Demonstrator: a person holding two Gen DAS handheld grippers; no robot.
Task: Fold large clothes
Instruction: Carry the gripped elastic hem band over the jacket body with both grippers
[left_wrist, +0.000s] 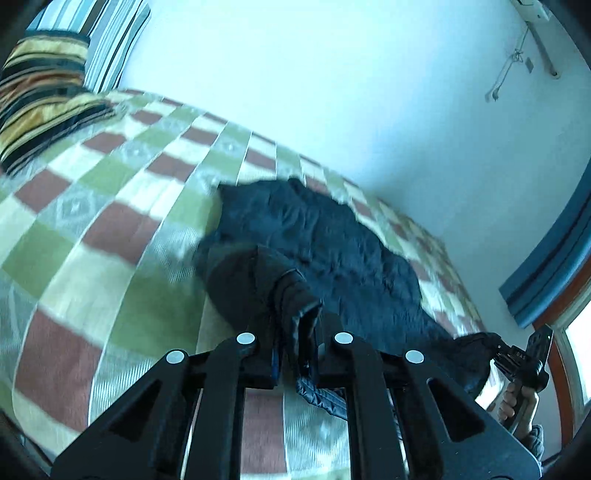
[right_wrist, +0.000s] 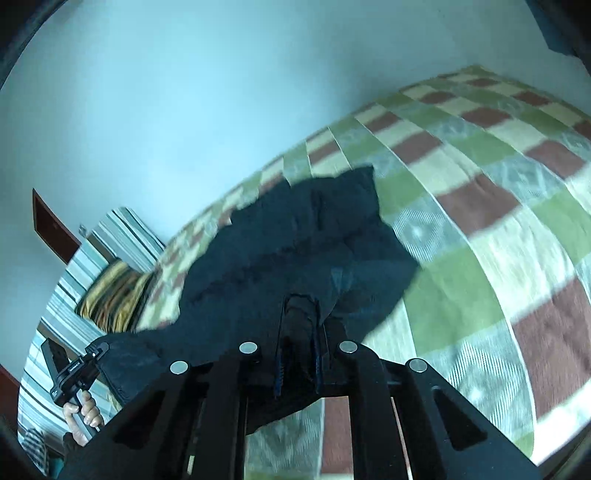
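No legible text, labels or numbers anywhere.

Checked bedspread (left_wrist: 92, 206) open around jacket (left_wrist: 314, 236); pillows (left_wrist: 40, 96) (far end) block.

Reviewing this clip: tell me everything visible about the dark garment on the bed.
The dark garment is black or very dark navy, with a quilted, slightly shiny look like a padded jacket. It lies crumpled and spread across the checked bedspread of green, cream and red-brown squares. Its near edge is lifted off the bed at two places: the left tongs are shut on one bunched part, the right tongs on another. The fabric sags between the two grips, and the far part rests on the bed.
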